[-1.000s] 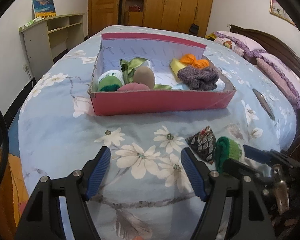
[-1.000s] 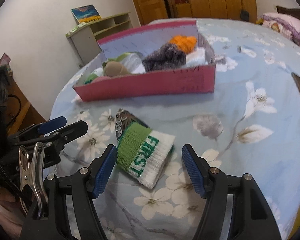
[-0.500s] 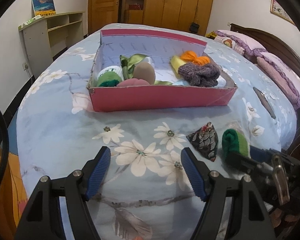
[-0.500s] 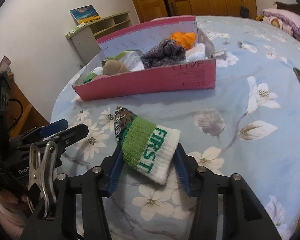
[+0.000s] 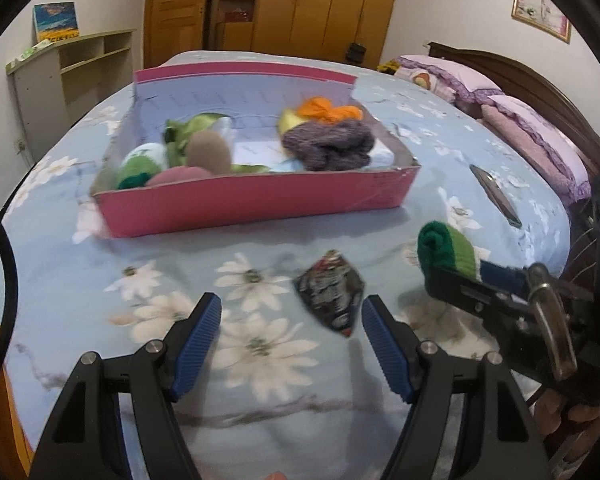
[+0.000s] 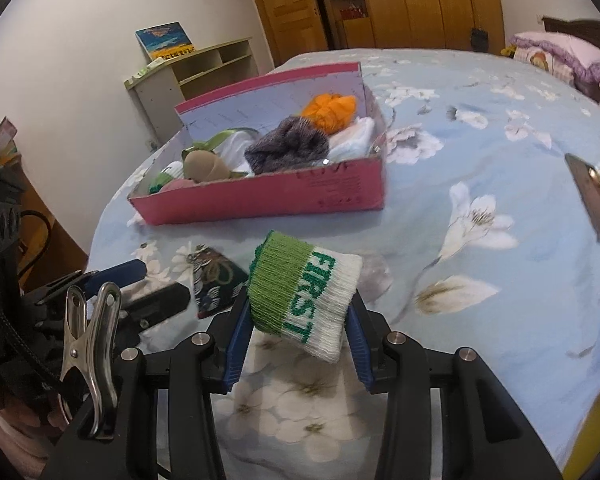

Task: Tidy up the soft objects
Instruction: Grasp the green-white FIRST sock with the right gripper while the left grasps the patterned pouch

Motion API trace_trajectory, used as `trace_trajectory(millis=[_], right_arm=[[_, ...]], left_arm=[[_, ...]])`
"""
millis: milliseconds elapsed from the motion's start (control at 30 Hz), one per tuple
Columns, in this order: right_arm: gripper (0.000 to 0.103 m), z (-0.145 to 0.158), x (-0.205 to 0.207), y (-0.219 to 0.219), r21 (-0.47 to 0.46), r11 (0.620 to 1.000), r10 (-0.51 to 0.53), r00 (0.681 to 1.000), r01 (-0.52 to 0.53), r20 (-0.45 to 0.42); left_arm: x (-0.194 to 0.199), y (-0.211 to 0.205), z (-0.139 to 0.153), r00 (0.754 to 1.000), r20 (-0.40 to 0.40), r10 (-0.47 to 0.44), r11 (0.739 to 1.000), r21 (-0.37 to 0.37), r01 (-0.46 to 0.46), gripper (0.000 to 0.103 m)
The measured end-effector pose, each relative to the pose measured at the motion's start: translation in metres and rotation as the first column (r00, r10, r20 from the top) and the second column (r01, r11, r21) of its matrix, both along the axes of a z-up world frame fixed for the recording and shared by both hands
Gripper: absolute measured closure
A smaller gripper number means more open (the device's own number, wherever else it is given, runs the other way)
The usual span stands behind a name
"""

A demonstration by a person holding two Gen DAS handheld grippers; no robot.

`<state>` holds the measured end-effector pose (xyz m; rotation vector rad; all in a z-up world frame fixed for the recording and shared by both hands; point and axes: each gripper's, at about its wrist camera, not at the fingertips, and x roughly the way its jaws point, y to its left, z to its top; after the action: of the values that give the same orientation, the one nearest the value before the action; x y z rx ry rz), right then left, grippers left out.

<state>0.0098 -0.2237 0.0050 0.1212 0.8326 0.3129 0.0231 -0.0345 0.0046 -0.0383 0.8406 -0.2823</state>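
A rolled green and white sock (image 6: pixel 296 280) marked FIRST is lifted a little off the flowered bedspread, and my right gripper (image 6: pixel 297 312) is shut on it, pads pressing both sides. The left wrist view shows the sock's dark green end (image 5: pixel 446 250) at the right. A dark patterned pouch (image 5: pixel 332 296) lies on the bed just ahead of my left gripper (image 5: pixel 291 304), which stands open, nothing between its fingers. In the right wrist view the pouch (image 6: pixel 214 280) lies left of the sock. Farther back, the pink box (image 5: pixel 260 200) holds several soft items, among them orange, grey and green ones.
A dark flat phone-like object (image 5: pixel 496 196) lies on the bed right of the box. Pillows (image 5: pixel 532 136) line the headboard at the far right. A pale shelf unit (image 5: pixel 60 64) stands against the left wall, wooden wardrobes behind. The bed's near edge runs under both grippers.
My right gripper closed on the sock and raised it slightly off the bed. My left gripper shifted right, so the pouch now lies nearer its fingers.
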Motion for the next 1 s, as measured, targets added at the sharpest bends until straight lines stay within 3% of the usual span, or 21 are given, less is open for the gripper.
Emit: trace_trajectory(millis=[233, 567, 1000], right_arm=[[0.059, 0.003, 0.007, -0.014, -0.051, 0.998, -0.02, 0.999, 0.022, 0.033], [0.059, -0.008, 0.012, -0.026, 0.005, 1.0, -0.023, 1.0, 0.023, 0.003], [0.059, -0.01, 0.01, -0.025, 0.01, 1.0, -0.017, 1.0, 0.017, 0.008]], left_arm=[[0.012, -0.025, -0.012, 1.0, -0.024, -0.011, 1.0, 0.026, 0.011, 0.027], [0.028, -0.043, -0.034, 0.996, -0.083, 0.019, 0.994, 0.105, -0.011, 0.026], [0.031, -0.052, -0.041, 0.997, -0.079, 0.0, 0.994, 0.11, 0.009, 0.017]])
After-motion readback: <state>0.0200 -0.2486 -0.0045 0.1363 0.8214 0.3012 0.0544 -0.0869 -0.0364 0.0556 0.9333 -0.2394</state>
